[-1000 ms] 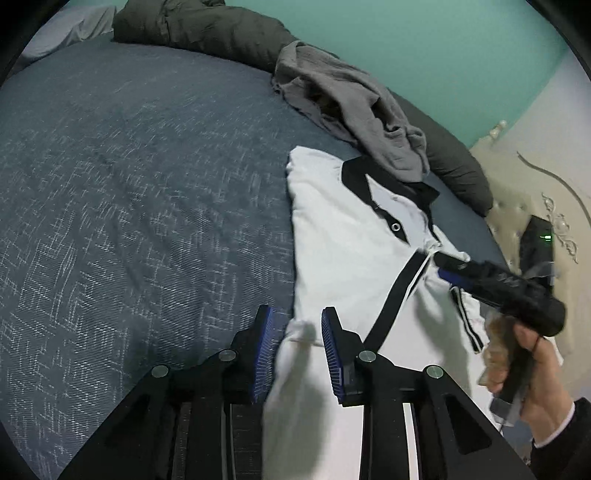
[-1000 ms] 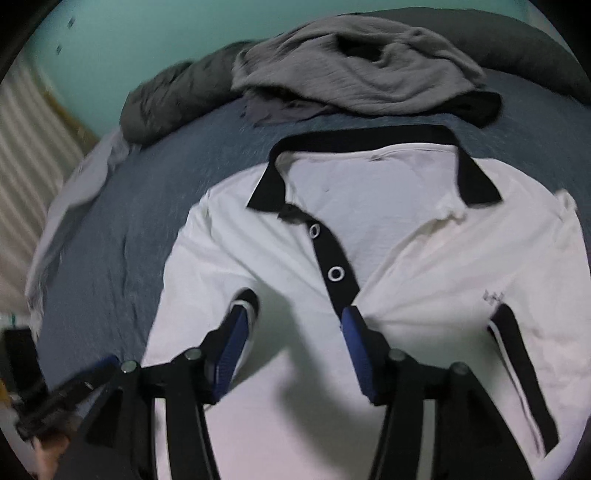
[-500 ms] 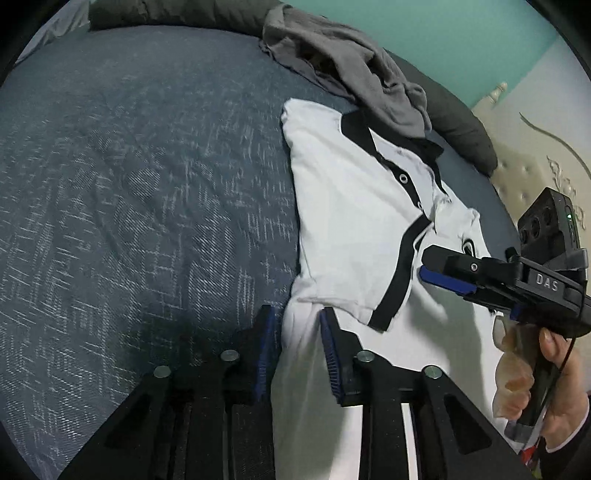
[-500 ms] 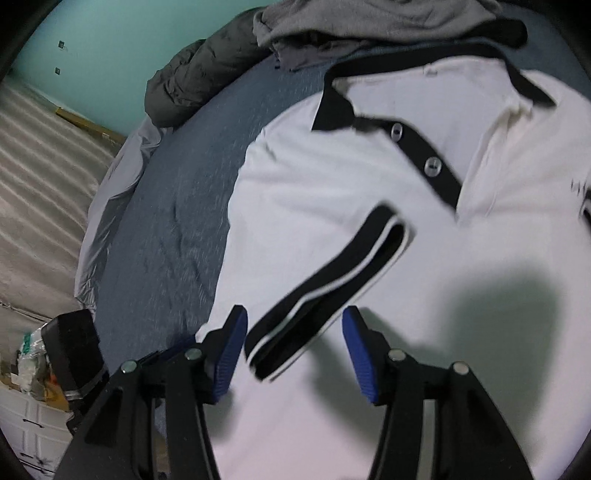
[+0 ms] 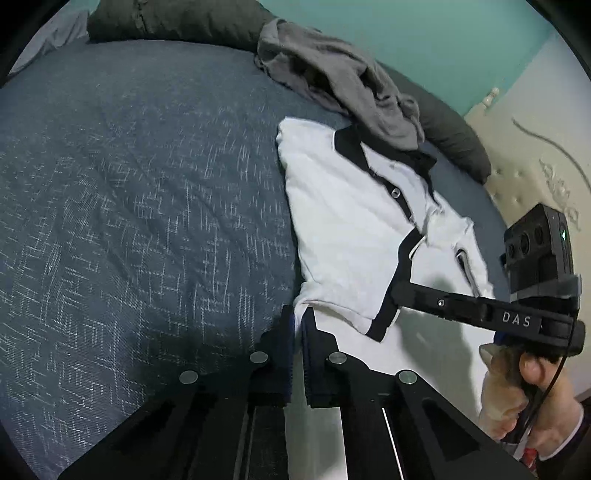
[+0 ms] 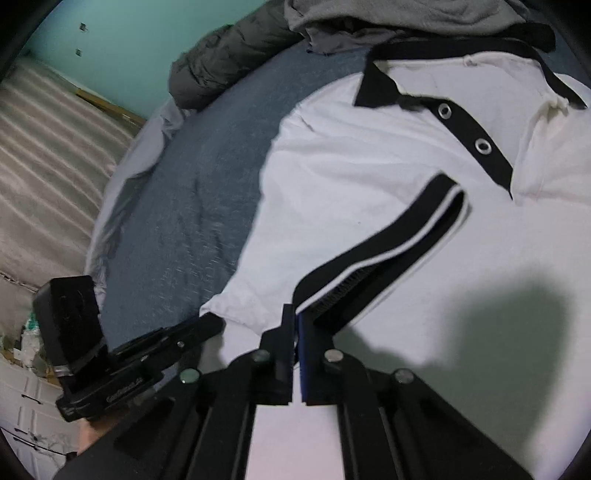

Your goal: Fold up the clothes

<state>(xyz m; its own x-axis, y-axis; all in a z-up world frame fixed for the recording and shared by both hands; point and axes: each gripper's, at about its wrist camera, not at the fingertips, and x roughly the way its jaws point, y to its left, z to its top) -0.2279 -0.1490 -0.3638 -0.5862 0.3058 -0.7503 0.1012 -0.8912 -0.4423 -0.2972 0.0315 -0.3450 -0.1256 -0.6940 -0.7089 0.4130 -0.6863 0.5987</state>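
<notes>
A white polo shirt (image 5: 343, 236) with black collar and placket lies face up on the bed, its left sleeve folded in over the chest. My left gripper (image 5: 297, 321) is shut on the shirt's side edge just below that sleeve; it also shows in the right wrist view (image 6: 212, 323). My right gripper (image 6: 296, 317) is shut on the sleeve's black-and-white cuff (image 6: 388, 236) at its near end. In the left wrist view the right gripper (image 5: 397, 291) reaches in from the right, held by a hand (image 5: 517, 387).
The blue-grey bedspread (image 5: 129, 203) spreads wide to the shirt's left. A crumpled grey garment (image 5: 343, 85) overlaps the collar at the back, in front of dark pillows (image 5: 177, 22). A cream headboard (image 5: 535, 166) stands at the right. The bed edge and pale floor (image 6: 48, 147) lie to the left.
Both grippers' jaws have closed: the left on the shirt's side edge, the right on the sleeve cuff. The right gripper came down and toward the left one; the sleeve now lies folded inward.
</notes>
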